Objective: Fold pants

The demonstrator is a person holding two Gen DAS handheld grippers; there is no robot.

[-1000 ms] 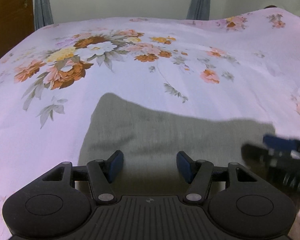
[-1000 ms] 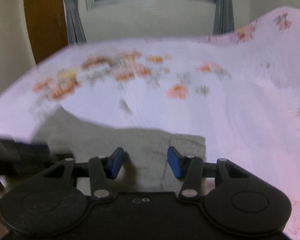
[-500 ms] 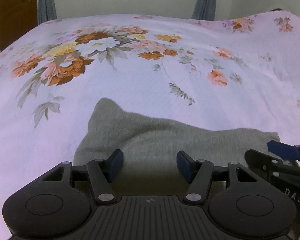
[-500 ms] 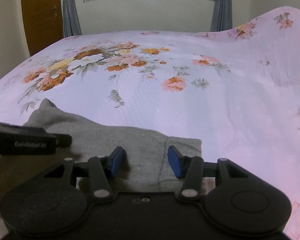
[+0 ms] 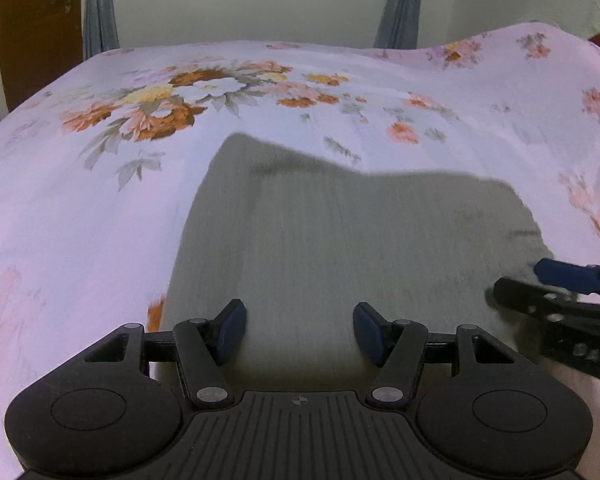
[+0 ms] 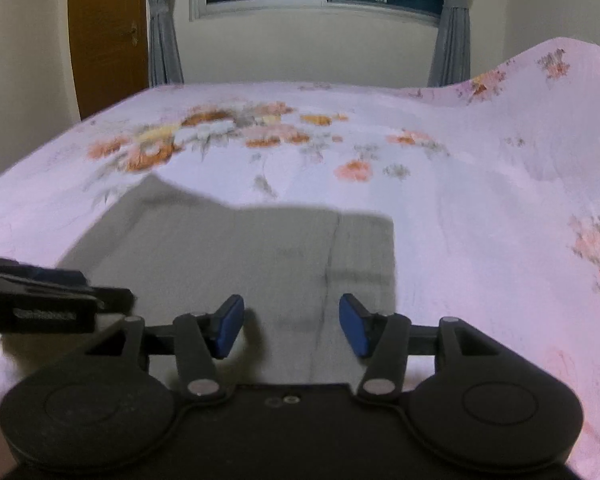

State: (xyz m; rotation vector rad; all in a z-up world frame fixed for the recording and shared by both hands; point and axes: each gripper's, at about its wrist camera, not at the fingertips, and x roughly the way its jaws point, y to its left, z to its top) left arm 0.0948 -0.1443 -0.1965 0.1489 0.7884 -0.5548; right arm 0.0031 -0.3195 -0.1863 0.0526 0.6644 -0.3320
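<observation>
Right, grey pants (image 5: pixel 340 240) lay flat on floral bedsheet (image 5: pixel 100 208), near edge of bed, long axis running left to right, far-left corner poking away from cameras. Left gripper (image 5: pixel 299 332) spread wide above near-left cloth, pinching nothing. Right gripper (image 6: pixel 291 326) likewise spread, hovering over near-right seam, empty.

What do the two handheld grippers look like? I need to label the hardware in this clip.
Both are matte black plastic. The left gripper and right gripper each have two angled linkage arms with silver pivot screws, blue fingertip pads, round discs either side, and the left a ribbed centre plate. Blurred white lettering marks their sides. No cables or sleeves show.
</observation>
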